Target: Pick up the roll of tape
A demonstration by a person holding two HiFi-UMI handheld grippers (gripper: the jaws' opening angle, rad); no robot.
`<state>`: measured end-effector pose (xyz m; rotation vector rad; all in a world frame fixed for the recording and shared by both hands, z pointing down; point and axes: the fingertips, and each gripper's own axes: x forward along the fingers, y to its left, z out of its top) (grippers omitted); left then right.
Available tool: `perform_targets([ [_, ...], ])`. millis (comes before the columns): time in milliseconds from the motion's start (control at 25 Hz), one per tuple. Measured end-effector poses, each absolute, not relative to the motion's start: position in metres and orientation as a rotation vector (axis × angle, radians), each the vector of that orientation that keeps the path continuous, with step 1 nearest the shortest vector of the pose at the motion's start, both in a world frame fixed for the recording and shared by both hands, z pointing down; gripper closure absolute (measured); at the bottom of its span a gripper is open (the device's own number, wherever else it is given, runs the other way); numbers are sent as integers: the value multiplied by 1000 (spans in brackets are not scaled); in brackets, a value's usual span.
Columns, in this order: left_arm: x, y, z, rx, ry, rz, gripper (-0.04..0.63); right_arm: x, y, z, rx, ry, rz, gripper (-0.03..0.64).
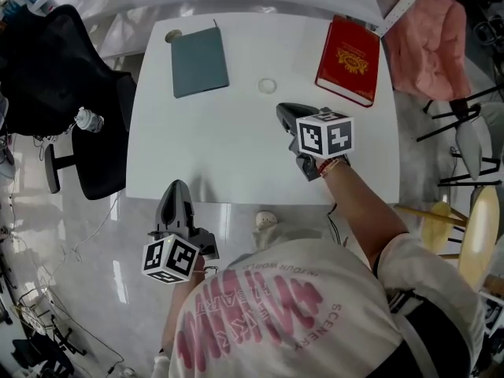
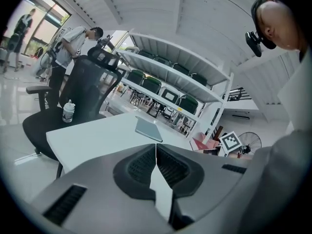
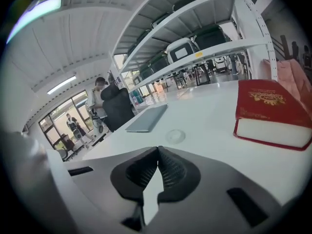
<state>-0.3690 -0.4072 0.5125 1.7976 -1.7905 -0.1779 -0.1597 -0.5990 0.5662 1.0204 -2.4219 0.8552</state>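
Roll of tape: a small pale ring [image 1: 268, 86] lying flat on the white bench [image 1: 236, 152], toward the far side, between the grey-blue notebook [image 1: 199, 61] and the red book [image 1: 349, 59]. Nothing touches it. In the right gripper view it shows just beyond the jaw tips [image 3: 175, 136].
Right gripper: [image 1: 282, 111] over the bench, near the tape and on its near right side, pointing toward it and tilted down. Its jaws are pressed together with nothing between them [image 3: 158, 150].
Left gripper: [image 1: 178, 187] at the near edge of the bench, well apart from the tape. Its jaws are also together and empty [image 2: 156, 147].
Grey-blue notebook: flat and closed, far left part of the bench [image 2: 148, 129] [image 3: 146, 119].
Red book: a thick hardback with a gold emblem on the cover, closed, lying flat at the far right of the bench [image 3: 270, 113].
Office chair: black [image 1: 55, 77], beside the left end of the bench, with a small bottle [image 1: 89, 120] standing on its seat [image 2: 68, 112].
Pink cloth: [image 1: 425, 42] draped past the far right corner of the bench.
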Motion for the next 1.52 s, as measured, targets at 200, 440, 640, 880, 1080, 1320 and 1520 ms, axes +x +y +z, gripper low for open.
perform_targets([
  [200, -375, -406, 529, 1770, -1774, -152, 571, -160, -626, 585, 1042, -2356, 915, 603],
  [440, -385, -405, 547, 1729, -1784, -150, 571, -158, -663, 591, 1049, -2366, 855, 604],
  [640, -385, -399, 554, 1716, -1783, -143, 571, -164, -681, 589, 1008, -2407, 855, 457],
  [880, -386, -392, 557, 1688, -1792, -145, 571, -189, -683, 602, 845, -2365, 650, 320],
  [1080, -382, -386, 558, 1683, -1787, -130, 571, -197, -686, 609, 845, -2321, 523, 302],
  [1320, -388, -386, 558, 1658, -1801, -144, 571, -197, -682, 618, 817, -2260, 443, 323],
  [1520, -392, -393, 551, 1662, -1816, -175, 571, -199, -679, 619, 782, -2235, 388, 355],
])
